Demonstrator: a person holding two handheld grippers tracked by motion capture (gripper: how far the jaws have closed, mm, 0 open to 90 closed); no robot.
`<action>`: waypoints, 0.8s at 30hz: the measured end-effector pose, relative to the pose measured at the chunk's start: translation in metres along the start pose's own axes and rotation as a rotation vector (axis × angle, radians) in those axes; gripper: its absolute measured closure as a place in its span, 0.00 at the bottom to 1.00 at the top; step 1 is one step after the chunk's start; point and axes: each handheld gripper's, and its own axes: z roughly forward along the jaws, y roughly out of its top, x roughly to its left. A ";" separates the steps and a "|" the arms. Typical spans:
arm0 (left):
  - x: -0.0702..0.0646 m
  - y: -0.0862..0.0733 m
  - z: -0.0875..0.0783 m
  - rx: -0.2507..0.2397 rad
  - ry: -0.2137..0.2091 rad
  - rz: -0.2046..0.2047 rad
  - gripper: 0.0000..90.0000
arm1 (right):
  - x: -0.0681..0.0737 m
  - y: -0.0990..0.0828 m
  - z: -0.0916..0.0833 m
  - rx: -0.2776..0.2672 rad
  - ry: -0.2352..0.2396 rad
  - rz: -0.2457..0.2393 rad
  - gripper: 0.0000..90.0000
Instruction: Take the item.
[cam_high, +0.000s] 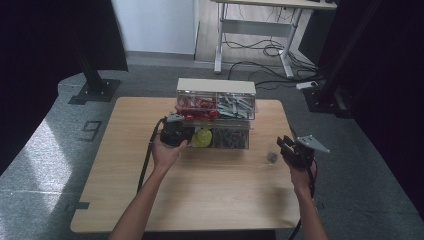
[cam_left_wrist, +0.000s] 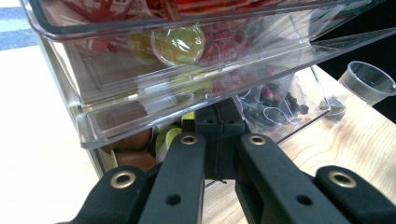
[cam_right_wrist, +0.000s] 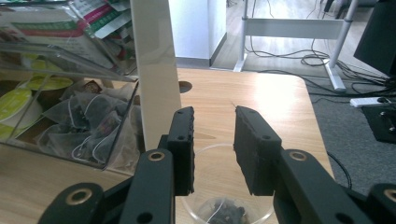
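Note:
A clear drawer organizer (cam_high: 216, 100) stands at the back middle of the wooden table (cam_high: 200, 190). My left gripper (cam_high: 176, 131) is at its lower left drawer (cam_left_wrist: 140, 119), jaws shut on the drawer's clear front lip; in the left gripper view the left gripper (cam_left_wrist: 219, 116) tips sit right under that lip. My right gripper (cam_high: 286, 145) is to the right of the organizer. In the right gripper view the right gripper (cam_right_wrist: 214, 140) stands open just above a small clear cup (cam_right_wrist: 201, 158), nothing between its pads. A tea bag (cam_right_wrist: 224, 215) lies in the cup.
The lower drawers hold yellow-green capsules (cam_right_wrist: 18, 100) and several tea bags (cam_right_wrist: 88, 116); the upper ones hold red packets (cam_high: 196, 107) and grey sachets (cam_high: 235, 105). The cup (cam_high: 271, 158) stands near the table's right edge. A desk frame and cables (cam_high: 265, 47) lie beyond.

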 end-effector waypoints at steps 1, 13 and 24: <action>0.000 0.000 0.000 0.000 0.001 0.002 1.00 | 0.000 -0.001 -0.001 -0.001 0.004 0.002 0.74; 0.001 -0.002 0.000 -0.001 -0.007 -0.006 1.00 | 0.014 -0.020 -0.015 -0.019 0.067 0.036 0.58; -0.001 -0.008 0.004 0.004 -0.013 -0.003 1.00 | 0.029 -0.047 -0.028 0.013 0.122 0.045 0.55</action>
